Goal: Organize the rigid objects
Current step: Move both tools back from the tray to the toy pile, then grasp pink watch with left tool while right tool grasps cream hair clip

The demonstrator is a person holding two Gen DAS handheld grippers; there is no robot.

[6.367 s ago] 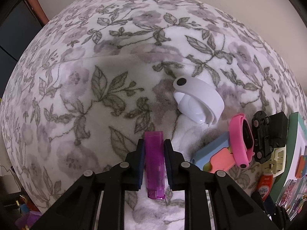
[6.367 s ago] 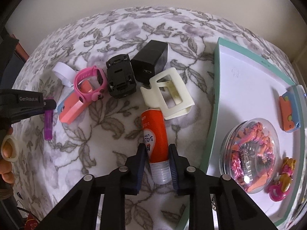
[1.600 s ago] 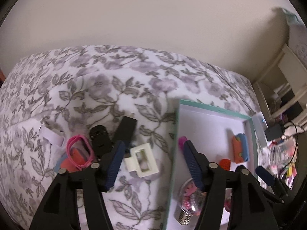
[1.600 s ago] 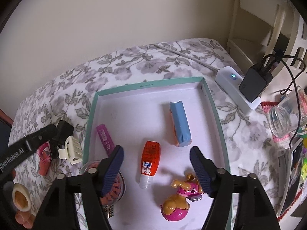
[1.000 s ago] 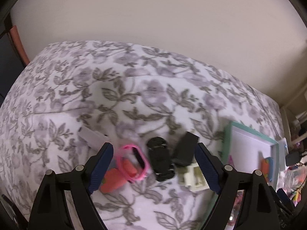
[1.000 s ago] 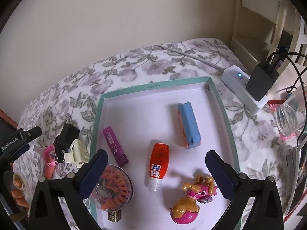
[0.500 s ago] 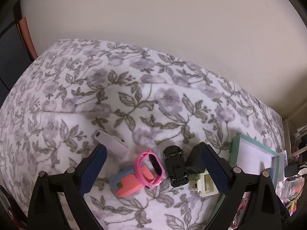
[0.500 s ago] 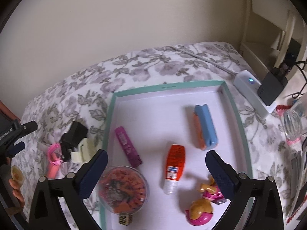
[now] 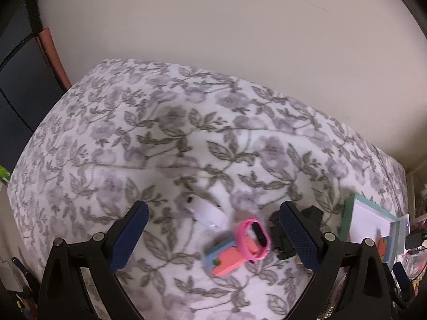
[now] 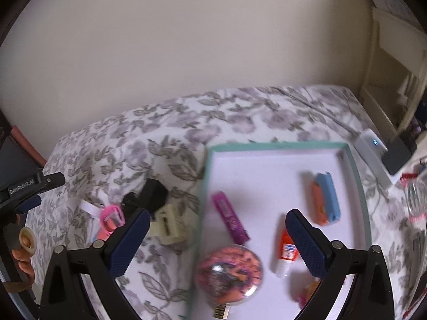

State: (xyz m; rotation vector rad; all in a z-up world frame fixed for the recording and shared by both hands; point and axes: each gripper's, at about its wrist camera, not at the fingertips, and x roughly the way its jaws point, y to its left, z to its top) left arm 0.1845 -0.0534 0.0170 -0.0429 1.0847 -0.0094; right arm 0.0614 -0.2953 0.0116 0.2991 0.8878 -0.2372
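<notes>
On the floral cover (image 9: 165, 138) lie a white ring-shaped case (image 9: 205, 213), a pink watch (image 9: 253, 237), a blue-and-orange case (image 9: 224, 258), a black toy car (image 9: 277, 237) and a black box (image 9: 313, 213). My left gripper (image 9: 212, 209) hangs open above them, holding nothing. My right gripper (image 10: 217, 216) is open and empty over the left rim of the teal tray (image 10: 277, 145). In the tray lie a purple lighter (image 10: 230, 218), an orange glue stick (image 10: 287, 250), a blue-and-orange case (image 10: 325, 198) and a clear dome of pink pieces (image 10: 229, 277). A cream clip (image 10: 170, 226) lies just left of the tray.
A white power strip (image 10: 373, 144) with a black adapter (image 10: 397, 154) lies beyond the tray's right corner, below cream shelves (image 10: 395, 53). Dark furniture (image 9: 16, 93) borders the cover's left edge. A hand (image 10: 24, 242) holds the left gripper at the far left.
Both grippers have swung left and risen a little. The loose pile now sits right of centre in the left wrist view, and the tray has slid right in the right wrist view. Left jaws widened slightly.
</notes>
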